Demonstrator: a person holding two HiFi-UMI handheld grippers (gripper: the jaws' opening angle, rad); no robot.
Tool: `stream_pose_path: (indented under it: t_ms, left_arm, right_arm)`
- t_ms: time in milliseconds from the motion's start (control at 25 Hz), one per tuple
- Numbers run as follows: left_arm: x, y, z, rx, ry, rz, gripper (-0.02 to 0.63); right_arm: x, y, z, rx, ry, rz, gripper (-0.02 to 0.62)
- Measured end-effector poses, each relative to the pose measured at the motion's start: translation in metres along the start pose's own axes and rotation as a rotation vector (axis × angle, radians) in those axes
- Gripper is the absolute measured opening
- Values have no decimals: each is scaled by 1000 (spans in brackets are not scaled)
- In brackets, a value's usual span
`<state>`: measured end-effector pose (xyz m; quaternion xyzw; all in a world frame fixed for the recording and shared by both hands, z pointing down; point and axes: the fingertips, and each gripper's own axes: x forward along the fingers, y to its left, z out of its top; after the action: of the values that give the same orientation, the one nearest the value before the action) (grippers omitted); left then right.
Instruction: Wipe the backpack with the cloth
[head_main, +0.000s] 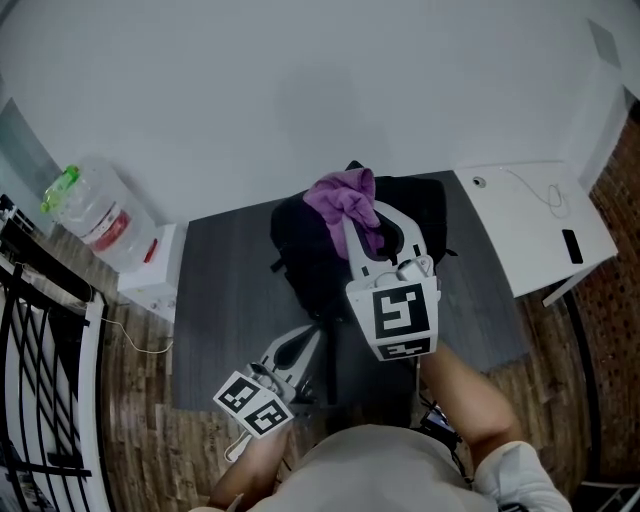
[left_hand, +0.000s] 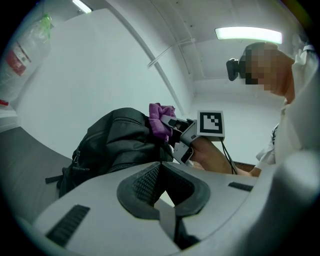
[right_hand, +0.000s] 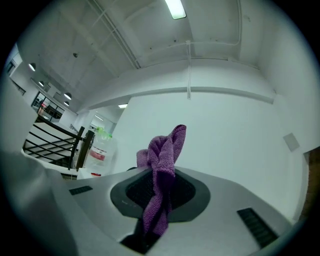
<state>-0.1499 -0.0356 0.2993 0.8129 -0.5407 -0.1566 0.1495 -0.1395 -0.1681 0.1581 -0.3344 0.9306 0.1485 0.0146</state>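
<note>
Grey matting (head_main: 220, 310), laid over a wooden floor (head_main: 560, 400) against a white wall (head_main: 300, 90), is occupied by a black backpack (head_main: 305, 255) placed near that wall. A purple cloth (head_main: 345, 200) is seen pinched between the closed jaws of the right gripper (head_main: 375, 232) and held at the bag's top, part of which is hidden from the head camera by cloth and gripper. The left gripper (head_main: 305, 340) is held lower, near the bag's front, its jaws pressed together with nothing between them. A water jug (head_main: 100, 210) is seen on a white box (head_main: 150, 270) at left beside black railings (head_main: 40, 380), and a white cabinet (head_main: 535, 225) at right.
</note>
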Motion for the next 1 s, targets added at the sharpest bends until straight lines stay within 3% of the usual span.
stream_pose_path:
  t_ms: [680,1000]
  left_arm:
    - [28,-21,-13,1,30,-31,5]
    - [34,-26,-18,0,39,-32,5]
  right_arm:
    - [-36,-77,-30,14,37,-123,55]
    - [-48,-131,-63,66,111,-213,55]
